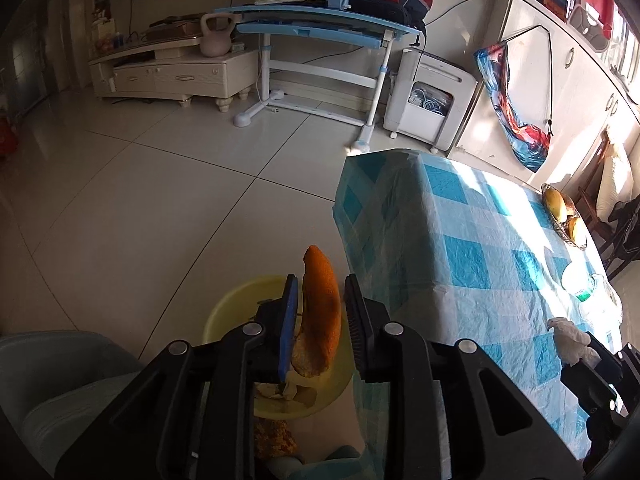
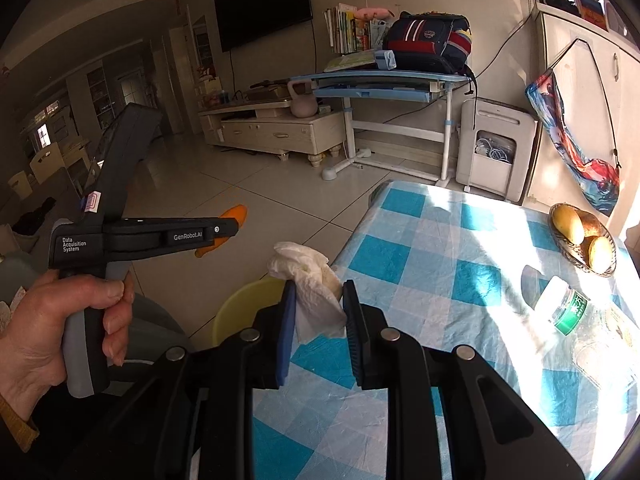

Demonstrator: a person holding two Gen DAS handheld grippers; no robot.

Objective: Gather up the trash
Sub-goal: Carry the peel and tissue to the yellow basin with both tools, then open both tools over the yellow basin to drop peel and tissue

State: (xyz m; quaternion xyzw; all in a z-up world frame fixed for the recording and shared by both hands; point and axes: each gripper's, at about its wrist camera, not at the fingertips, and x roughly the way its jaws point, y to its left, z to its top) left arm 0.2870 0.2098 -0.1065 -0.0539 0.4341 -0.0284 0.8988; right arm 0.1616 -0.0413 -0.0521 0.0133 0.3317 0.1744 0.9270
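While the yellow round plastic basin (image 1: 236, 304) on the floor beside the table already holds some pale scraps and peelings, your collecting is only partly done. Your left gripper (image 1: 320, 312) hangs over that basin with a curved strip of orange peel (image 1: 322, 308) between its fingers; the jaws stand apart, the right pad is clear of the peel, and I cannot tell whether the blue left pad touches it, so I judge the peel is being let go into the basin. Your right gripper (image 2: 319, 312) is clamped on a crumpled white paper tissue (image 2: 310, 280), held above the near edge of the table with the blue-and-white checked cloth (image 2: 420, 280), close to the basin (image 2: 244, 300) but not yet over it. That tissue has yet to go in. On the cloth you have a clear plastic bottle with a green label (image 2: 566, 306) lying on its side, which may count as trash, and a wire basket of yellow fruit (image 2: 582, 240), which probably does not.
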